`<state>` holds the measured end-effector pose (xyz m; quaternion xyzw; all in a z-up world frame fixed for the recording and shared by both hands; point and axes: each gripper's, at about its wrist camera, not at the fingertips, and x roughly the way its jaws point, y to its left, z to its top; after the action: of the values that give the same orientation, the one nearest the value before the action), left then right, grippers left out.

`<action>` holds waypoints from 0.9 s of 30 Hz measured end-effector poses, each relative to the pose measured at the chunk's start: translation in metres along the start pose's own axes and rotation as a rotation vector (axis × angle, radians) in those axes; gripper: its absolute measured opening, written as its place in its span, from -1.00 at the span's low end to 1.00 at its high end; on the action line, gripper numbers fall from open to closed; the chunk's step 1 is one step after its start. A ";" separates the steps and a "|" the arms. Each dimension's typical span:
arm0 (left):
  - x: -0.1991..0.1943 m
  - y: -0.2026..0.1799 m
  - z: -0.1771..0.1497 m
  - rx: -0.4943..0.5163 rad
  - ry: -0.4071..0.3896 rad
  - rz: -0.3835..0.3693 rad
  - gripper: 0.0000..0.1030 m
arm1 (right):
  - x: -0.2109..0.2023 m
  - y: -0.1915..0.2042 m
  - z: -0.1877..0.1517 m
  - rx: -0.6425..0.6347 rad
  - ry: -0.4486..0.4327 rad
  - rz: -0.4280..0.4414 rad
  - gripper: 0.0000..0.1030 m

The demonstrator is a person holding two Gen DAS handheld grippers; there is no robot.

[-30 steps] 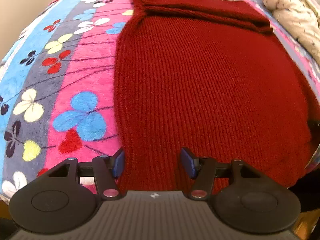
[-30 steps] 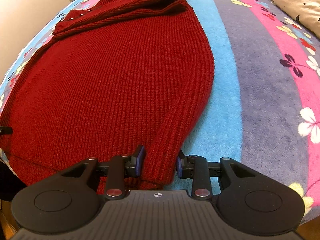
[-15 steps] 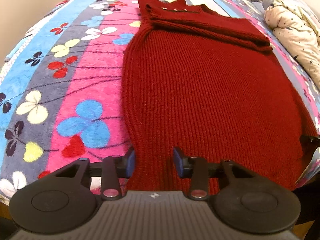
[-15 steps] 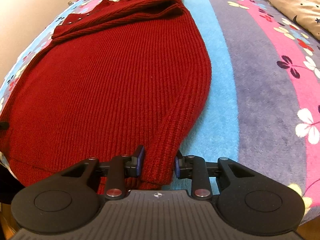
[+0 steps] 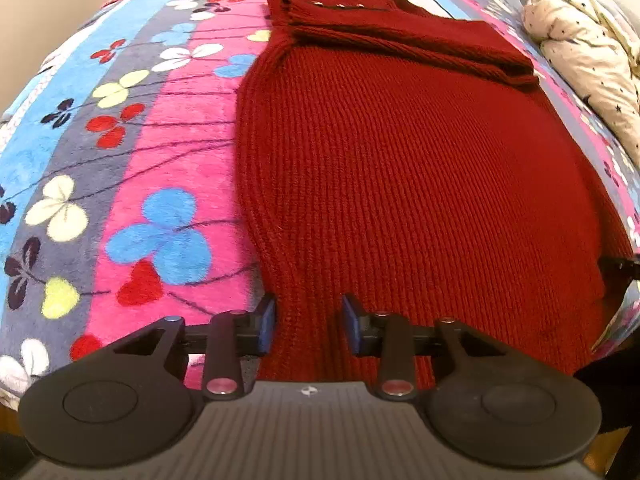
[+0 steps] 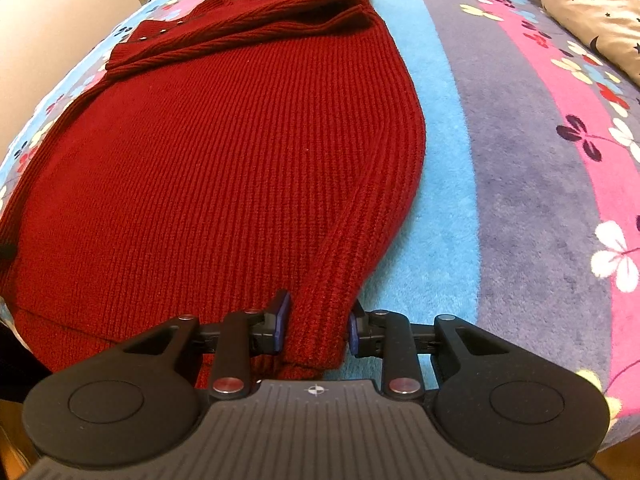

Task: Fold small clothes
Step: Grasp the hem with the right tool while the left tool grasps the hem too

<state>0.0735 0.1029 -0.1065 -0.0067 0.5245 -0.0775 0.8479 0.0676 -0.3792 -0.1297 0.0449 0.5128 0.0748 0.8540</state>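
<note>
L tongs (image 5: 308, 322), R tongs (image 6: 318, 326) both clamped.

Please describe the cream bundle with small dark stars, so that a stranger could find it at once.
Start from the flowered blanket that covers the bed, with the red sweater spread on it. Beyond the sweater's side, at the blanket's far edge, lies the cream bundle. It alone is pale, crumpled and dotted with small dark stars.

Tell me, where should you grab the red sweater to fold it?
Grab the red sweater at its two near hem corners, coming from the bed's near edge. The hem lies flat and closest, sleeves already folded in. The left hand-held gripper, just closing, and right hand-held gripper each pinch a corner there.
</note>
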 end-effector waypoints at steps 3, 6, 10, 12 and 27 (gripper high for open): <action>-0.002 0.002 0.001 -0.010 -0.012 0.000 -0.58 | 0.000 0.000 0.000 0.002 -0.004 -0.001 -0.44; -0.005 0.002 0.002 -0.015 -0.024 -0.017 -0.70 | -0.001 0.000 0.001 0.005 -0.012 -0.002 -0.47; -0.004 -0.001 0.003 -0.007 -0.022 -0.014 -0.70 | -0.002 0.000 0.000 0.007 -0.012 -0.004 -0.47; -0.004 0.000 0.003 -0.009 -0.020 -0.015 -0.69 | -0.002 0.000 0.000 0.006 -0.012 -0.004 -0.47; -0.017 0.000 0.004 0.012 -0.084 -0.033 -0.82 | -0.032 -0.009 0.006 0.052 -0.174 -0.015 -0.62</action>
<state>0.0696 0.1045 -0.0894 -0.0136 0.4879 -0.0943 0.8677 0.0594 -0.3935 -0.1005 0.0695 0.4386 0.0506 0.8945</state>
